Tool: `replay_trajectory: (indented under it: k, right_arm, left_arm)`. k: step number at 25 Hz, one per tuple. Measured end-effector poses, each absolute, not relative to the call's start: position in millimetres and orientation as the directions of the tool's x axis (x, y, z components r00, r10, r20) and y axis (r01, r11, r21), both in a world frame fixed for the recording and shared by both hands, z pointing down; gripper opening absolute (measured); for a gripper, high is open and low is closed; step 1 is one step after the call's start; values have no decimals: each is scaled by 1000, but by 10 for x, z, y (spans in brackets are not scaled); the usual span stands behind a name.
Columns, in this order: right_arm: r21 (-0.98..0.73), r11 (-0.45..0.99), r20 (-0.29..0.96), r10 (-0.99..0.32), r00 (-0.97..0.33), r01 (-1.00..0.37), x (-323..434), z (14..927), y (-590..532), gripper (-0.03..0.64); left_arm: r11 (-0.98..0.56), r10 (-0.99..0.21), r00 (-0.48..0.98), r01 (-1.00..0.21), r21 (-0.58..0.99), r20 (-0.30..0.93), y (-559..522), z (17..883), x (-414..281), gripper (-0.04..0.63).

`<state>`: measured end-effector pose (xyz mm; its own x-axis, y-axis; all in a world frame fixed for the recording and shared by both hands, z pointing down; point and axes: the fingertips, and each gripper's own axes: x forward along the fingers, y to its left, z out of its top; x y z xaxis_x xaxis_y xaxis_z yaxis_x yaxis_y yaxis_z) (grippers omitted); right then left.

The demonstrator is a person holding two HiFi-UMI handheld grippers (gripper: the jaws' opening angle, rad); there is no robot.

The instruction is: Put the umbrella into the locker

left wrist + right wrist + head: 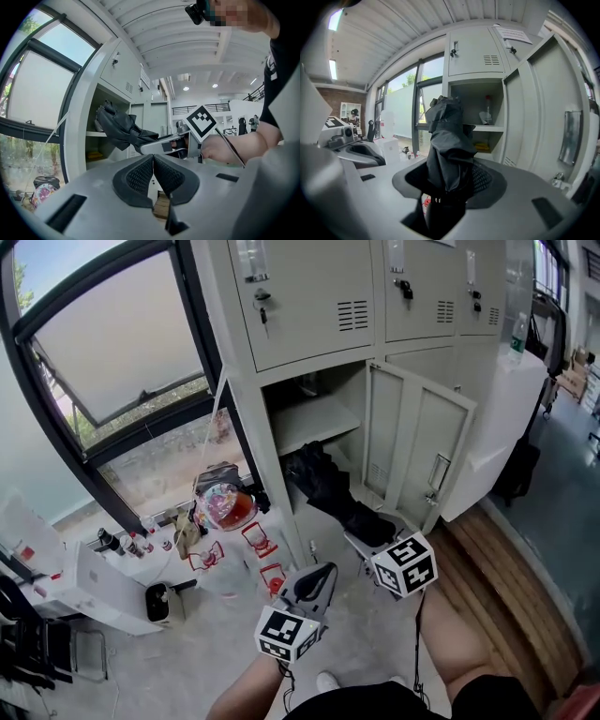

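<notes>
A person's right gripper [367, 529] is clamping a folded black umbrella [328, 486] by its near end. The limp, creased fabric is bunching between the ribbed pads, and the far end is pointing at the open lower compartment of a grey sheet-metal locker [281, 371]. The insertion step appears to be in hand: the umbrella's far end is sitting about at the compartment's mouth, below a flat shelf [314, 423], with the door [417, 442] hanging open to the right. The left gripper [317, 576] is hovering alongside, its jaws pressed together on nothing. The next move is likely calling for a push of the soft bundle deeper, clear of shelf and door, before release.
</notes>
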<state>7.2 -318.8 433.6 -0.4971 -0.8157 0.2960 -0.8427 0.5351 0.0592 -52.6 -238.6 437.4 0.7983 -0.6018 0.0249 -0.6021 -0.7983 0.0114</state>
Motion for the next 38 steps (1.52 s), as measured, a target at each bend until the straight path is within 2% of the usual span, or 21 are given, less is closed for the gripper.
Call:
replay_trajectory:
  k: [20, 38]
  right_arm:
    - [209, 417, 361, -874, -327, -884, 14, 4108, -3811, 261]
    - [320, 484, 383, -852, -356, -814, 130, 3919, -4369, 262]
  left_arm:
    - [-835, -550, 835, -550, -14, -13, -2691, 4186, -839, 17]
    - [-809, -585, 811, -585, -52, -16, -3103, 4051, -586, 17]
